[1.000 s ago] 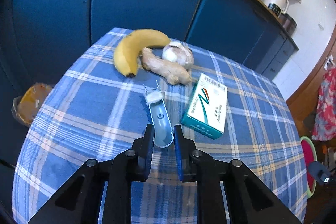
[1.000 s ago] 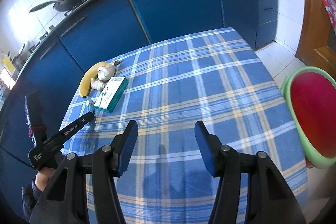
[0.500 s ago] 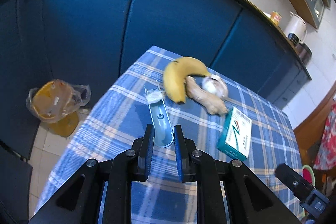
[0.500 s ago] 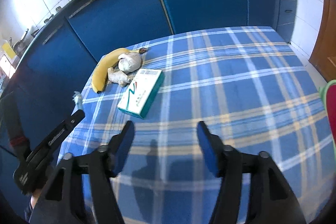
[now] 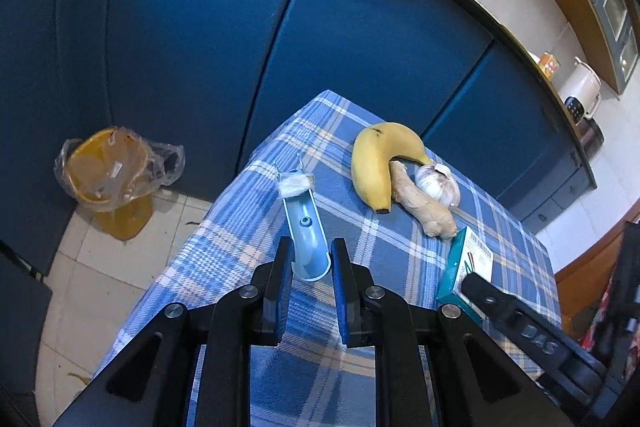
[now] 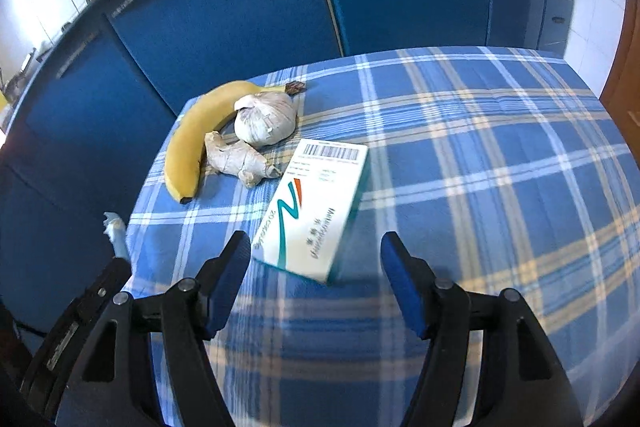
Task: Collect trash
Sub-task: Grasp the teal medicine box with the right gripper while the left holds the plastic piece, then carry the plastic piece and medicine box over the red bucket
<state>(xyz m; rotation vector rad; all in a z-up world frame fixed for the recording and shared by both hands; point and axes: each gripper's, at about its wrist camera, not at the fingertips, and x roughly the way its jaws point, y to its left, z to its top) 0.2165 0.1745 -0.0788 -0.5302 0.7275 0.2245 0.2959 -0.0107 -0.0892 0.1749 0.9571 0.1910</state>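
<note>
My left gripper is shut on a light blue pair of plastic tongs. The tongs' tip pinches a small white wad, hanging over the left edge of the checked tablecloth. In the right wrist view the wad shows just off that edge. My right gripper stands open low over the cloth. A white and teal carton lies flat just ahead of it, its near end between the fingertips, which do not touch it.
A yellow bin lined with a clear bag stands on the floor left of the table, by blue cabinets. A banana, a ginger root and a garlic bulb lie beyond the carton.
My left gripper has carried the tongs and wad leftward to the table's edge, bringing the bin into view. My right gripper has come in low and close to the carton, with its jaws slightly wider.
</note>
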